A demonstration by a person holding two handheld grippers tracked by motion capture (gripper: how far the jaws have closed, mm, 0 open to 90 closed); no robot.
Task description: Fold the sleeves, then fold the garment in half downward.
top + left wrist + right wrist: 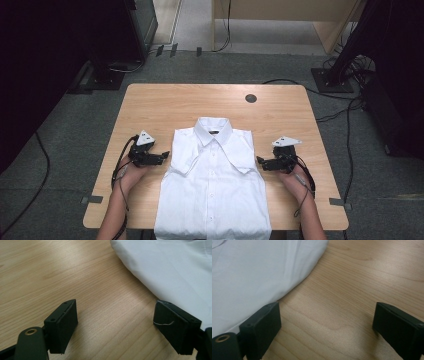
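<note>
Resting hands: both forearms come in from the near edge of the desk [150, 105], one on each side of the white shirt [212, 195].
Left gripper [164, 156]: jaws spread wide with only bare wood between them, tips just beside the shirt's folded sleeve edge.
Right gripper [260, 161]: jaws also standing apart, nothing between them, tips just beside the shirt's other side.
Shirt: folded, buttoned front up, collar [214, 131] toward the far edge, hem at the near edge.
Far desk: a dark round hole [251, 98] beyond the collar.
</note>
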